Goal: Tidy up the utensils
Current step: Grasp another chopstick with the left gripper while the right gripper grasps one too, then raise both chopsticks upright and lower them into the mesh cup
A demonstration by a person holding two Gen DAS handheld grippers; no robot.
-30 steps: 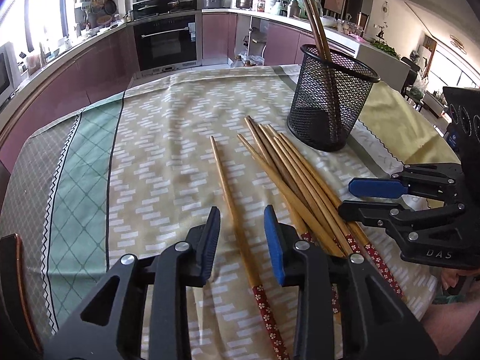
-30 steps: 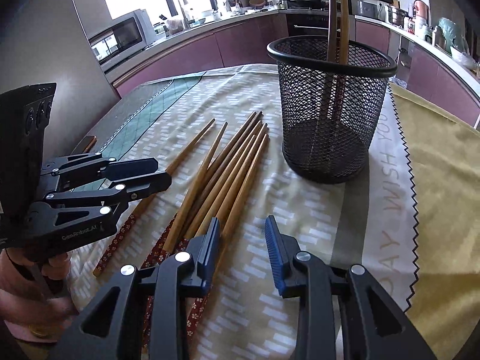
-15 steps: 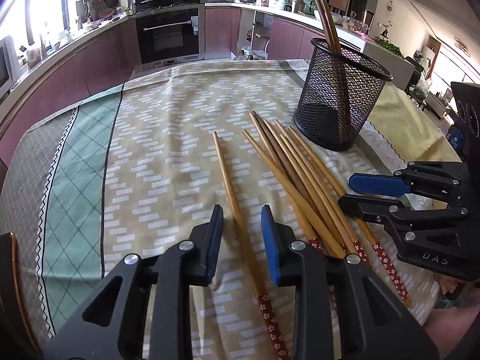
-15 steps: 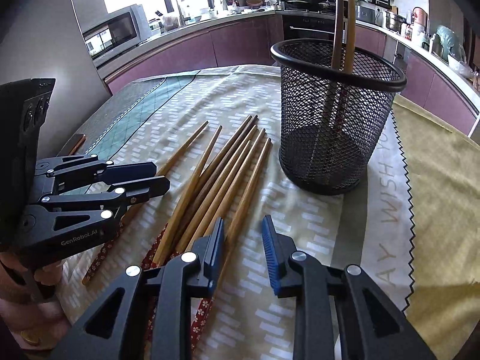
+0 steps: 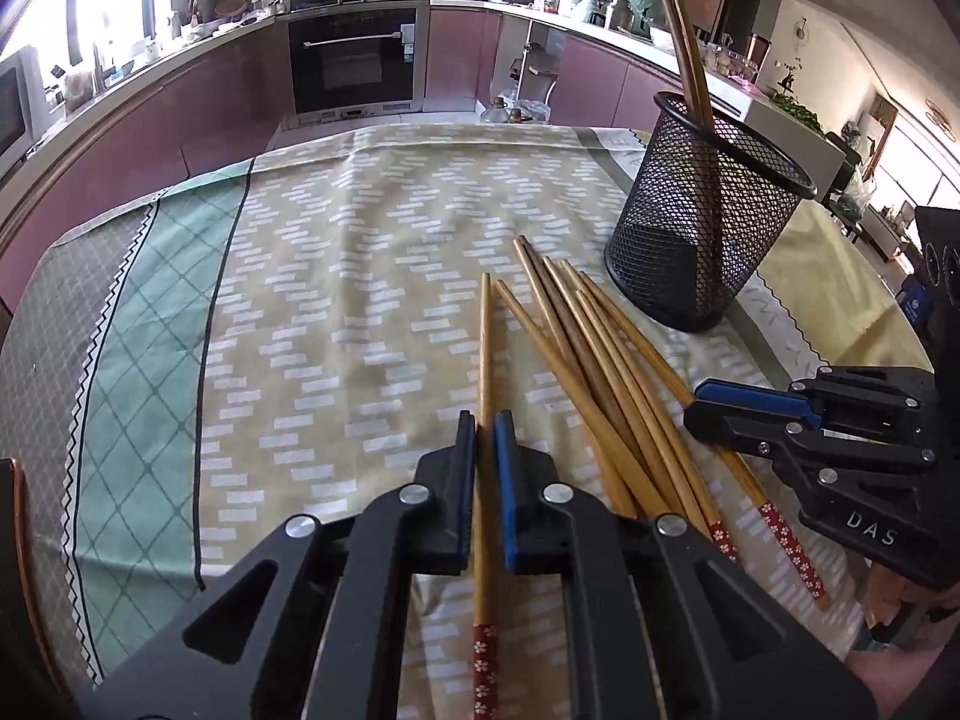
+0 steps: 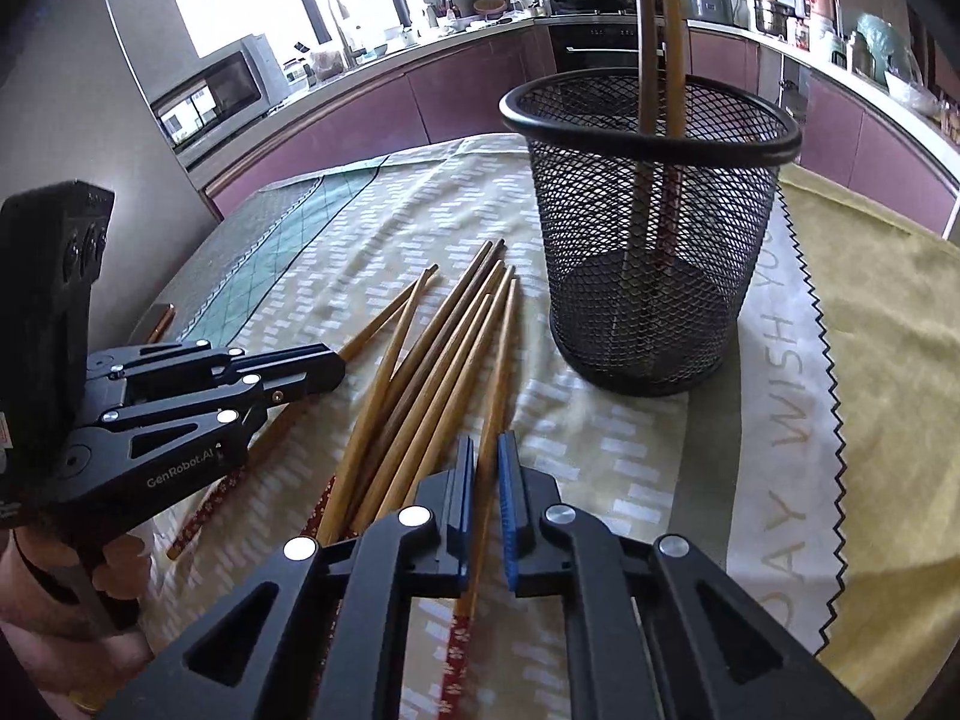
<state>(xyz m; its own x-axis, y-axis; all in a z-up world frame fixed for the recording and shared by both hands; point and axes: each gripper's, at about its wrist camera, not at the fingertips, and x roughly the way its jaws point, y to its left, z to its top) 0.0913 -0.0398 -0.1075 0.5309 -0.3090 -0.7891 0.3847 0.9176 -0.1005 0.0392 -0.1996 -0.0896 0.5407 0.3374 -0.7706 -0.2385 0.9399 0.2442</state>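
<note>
Left wrist view: left gripper (image 5: pixel 486 438) jaws clamp a lone chopstick (image 5: pixel 485 348); right gripper (image 6: pixel 486 462) jaws clamp the outermost chopstick (image 6: pixel 499 360).

1. Right gripper (image 6: pixel 485 450): jaws just closed, pinching one chopstick (image 6: pixel 495 384), the rightmost of the loose chopsticks (image 6: pixel 420 378) on the tablecloth (image 6: pixel 600 456).
2. Left gripper (image 6: pixel 336 363) at left, jaws together on another chopstick (image 6: pixel 384 324).
3. Black mesh holder (image 6: pixel 648 228) stands upright beyond, two chopsticks (image 6: pixel 657 30) inside.
</note>
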